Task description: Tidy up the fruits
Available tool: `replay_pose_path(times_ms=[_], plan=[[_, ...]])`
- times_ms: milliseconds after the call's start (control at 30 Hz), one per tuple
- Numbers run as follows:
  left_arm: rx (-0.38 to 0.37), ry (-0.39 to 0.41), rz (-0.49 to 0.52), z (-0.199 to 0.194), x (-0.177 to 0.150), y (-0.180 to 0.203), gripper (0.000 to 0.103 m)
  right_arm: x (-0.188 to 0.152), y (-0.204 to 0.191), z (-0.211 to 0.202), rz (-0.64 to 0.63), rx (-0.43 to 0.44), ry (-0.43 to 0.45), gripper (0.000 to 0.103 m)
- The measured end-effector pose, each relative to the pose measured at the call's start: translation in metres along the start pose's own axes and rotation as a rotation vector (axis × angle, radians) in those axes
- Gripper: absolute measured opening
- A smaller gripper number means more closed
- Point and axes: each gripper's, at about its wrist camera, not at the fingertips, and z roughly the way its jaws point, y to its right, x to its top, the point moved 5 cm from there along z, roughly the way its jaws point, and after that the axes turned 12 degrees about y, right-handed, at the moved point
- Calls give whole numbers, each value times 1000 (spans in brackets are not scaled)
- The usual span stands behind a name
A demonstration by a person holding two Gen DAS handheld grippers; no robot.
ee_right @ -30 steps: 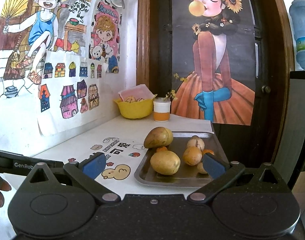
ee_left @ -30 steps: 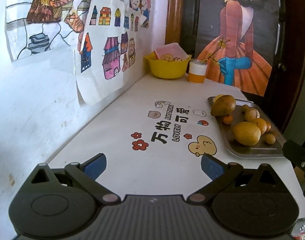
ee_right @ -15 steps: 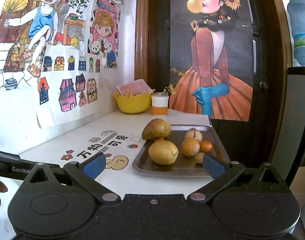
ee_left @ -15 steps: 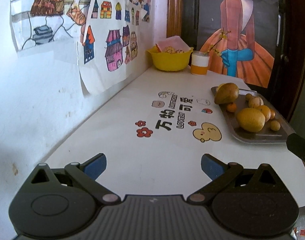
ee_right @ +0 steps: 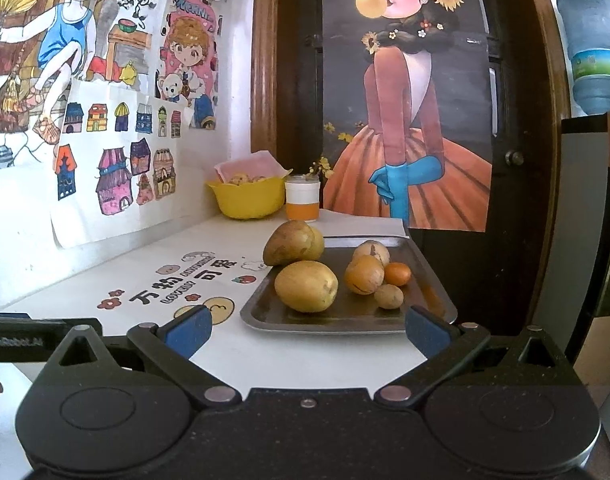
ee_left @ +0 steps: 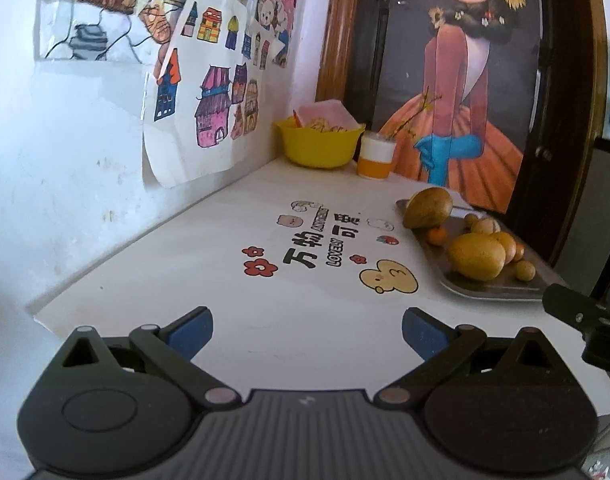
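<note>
To start well, I judge I should bring my right gripper (ee_right: 307, 326) straight ahead over the tray (ee_right: 347, 318) and close on the nearest mango (ee_right: 306, 286) across its narrow middle, low enough not to nudge the small fruit (ee_right: 389, 296) just right of it. Both tools are spread wide and hold nothing, touching nothing. My left gripper (ee_left: 307, 326) hangs over bare table (ee_left: 185, 264) (the tray sits ahead to its right).

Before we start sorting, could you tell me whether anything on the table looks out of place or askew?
One thing: the brownish mango at the metal tray's far left corner sits on the rim, overhanging the table. The other fruits lie inside; nothing looks spilled.
</note>
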Motion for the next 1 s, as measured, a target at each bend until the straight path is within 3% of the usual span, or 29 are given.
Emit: replay_pose_path(times_ms=[200, 1000], plan=[[-6, 8, -54, -1, -9, -7, 103, -7, 1, 2, 10, 5, -13, 102], [-10, 17, -30, -4, -15, -4, 103, -16, -7, 3, 3, 36, -46, 102]])
